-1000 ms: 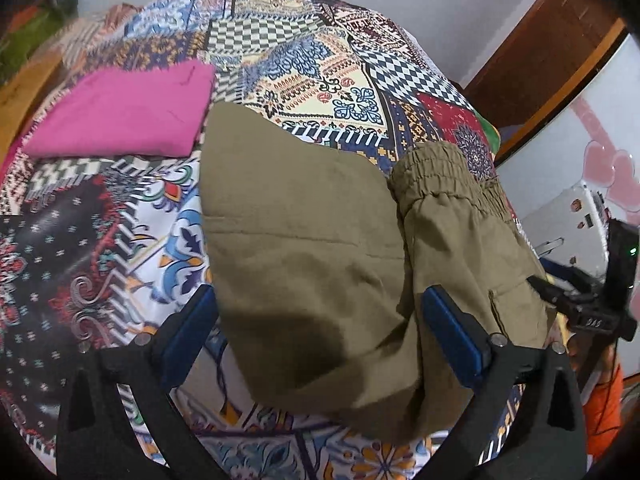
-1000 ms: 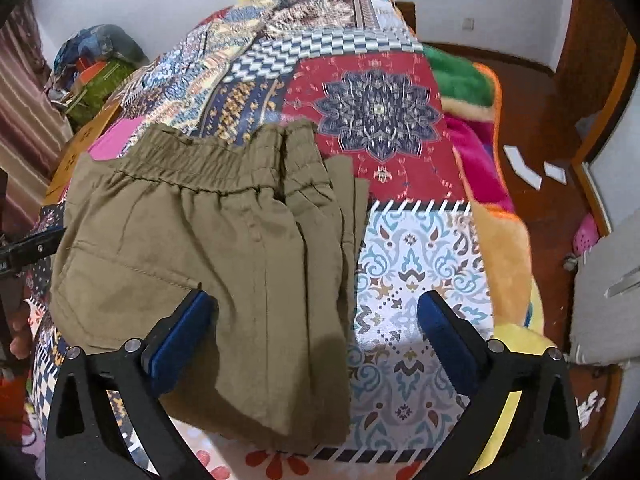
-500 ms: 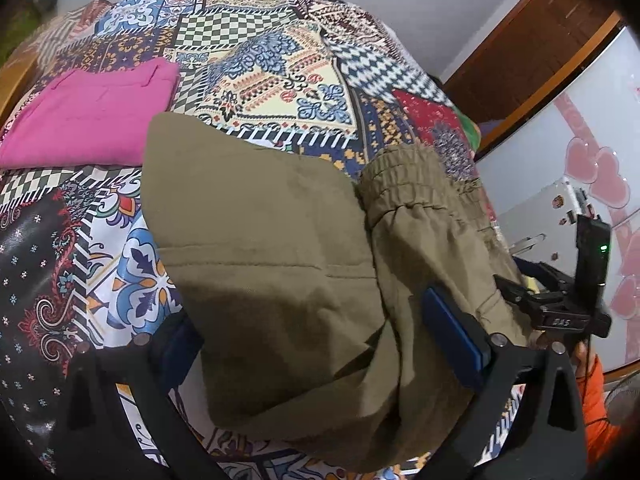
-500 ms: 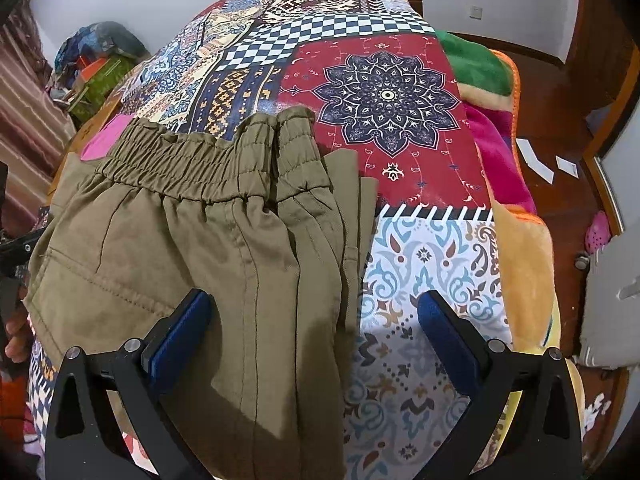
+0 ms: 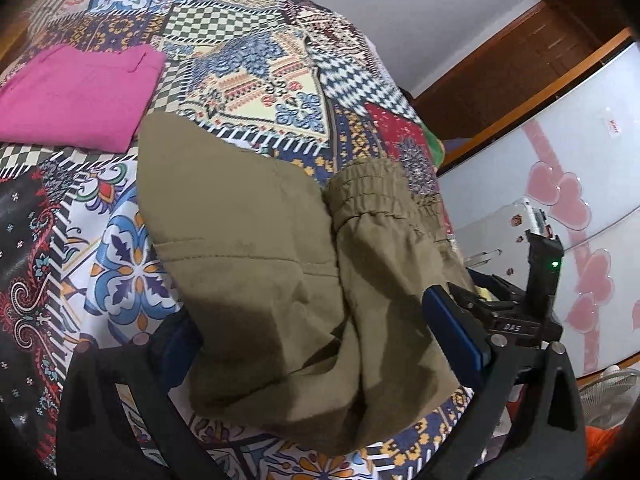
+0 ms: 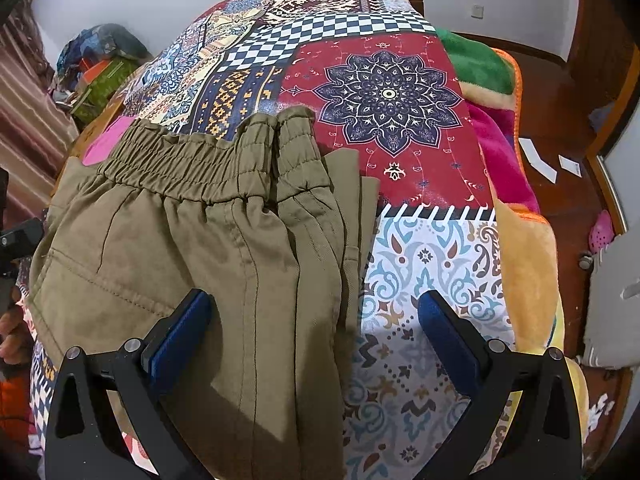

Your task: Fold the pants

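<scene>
The olive pants (image 6: 192, 260) are seen nearer than a second ago, folded on the patterned bed cover (image 6: 392, 92); both the left hand-held gripper (image 5: 304, 344) and the right hand-held gripper (image 6: 314, 336) are held spread wide over the cloth, nothing clamped; bare cover is left beyond the waistband; a pink folded cloth (image 5: 76, 100) lies apart.
</scene>
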